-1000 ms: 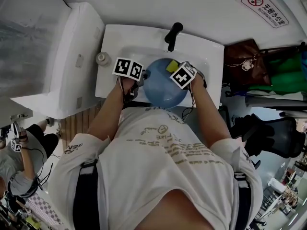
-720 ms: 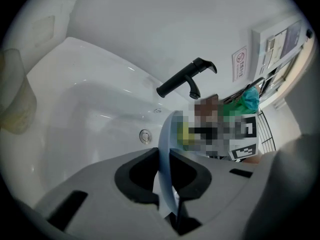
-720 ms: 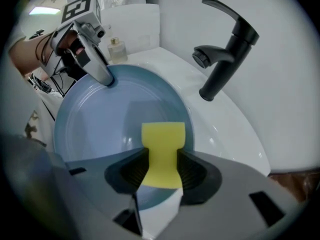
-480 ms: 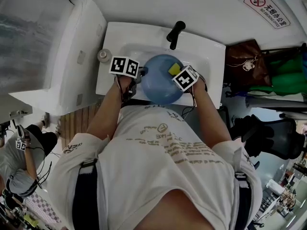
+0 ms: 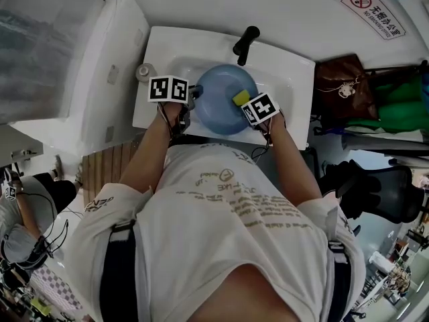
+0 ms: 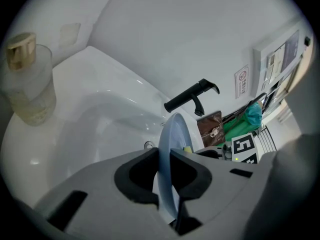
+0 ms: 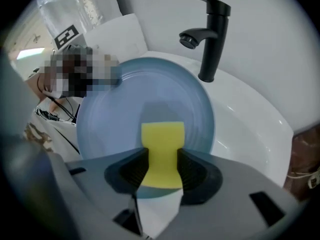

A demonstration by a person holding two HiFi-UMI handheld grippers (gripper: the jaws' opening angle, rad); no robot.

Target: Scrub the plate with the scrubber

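Observation:
A round blue plate (image 5: 218, 96) is held over the white sink basin (image 5: 285, 66), below the black faucet (image 5: 244, 43). My left gripper (image 5: 192, 97) grips the plate's left rim. In the left gripper view the plate's edge (image 6: 174, 134) stands between the jaws of the left gripper (image 6: 165, 156); the pads still press on it while the jaws are opening slightly. My right gripper (image 5: 247, 102) is shut on a yellow scrubber sponge (image 5: 241, 97). In the right gripper view the scrubber (image 7: 161, 139), held in the right gripper (image 7: 161, 159), lies against the plate's face (image 7: 125, 109).
A small capped bottle (image 5: 143, 73) stands on the sink's left corner, close to my left gripper. A brown bag (image 5: 342, 82) and green items lie right of the sink. Another person (image 5: 27, 227) sits at the lower left. The faucet spout (image 7: 207, 34) overhangs the basin behind the plate.
The plate and both grippers have moved farther into the basin toward the faucet. The scrubber has slid from the plate's upper part to its right side.

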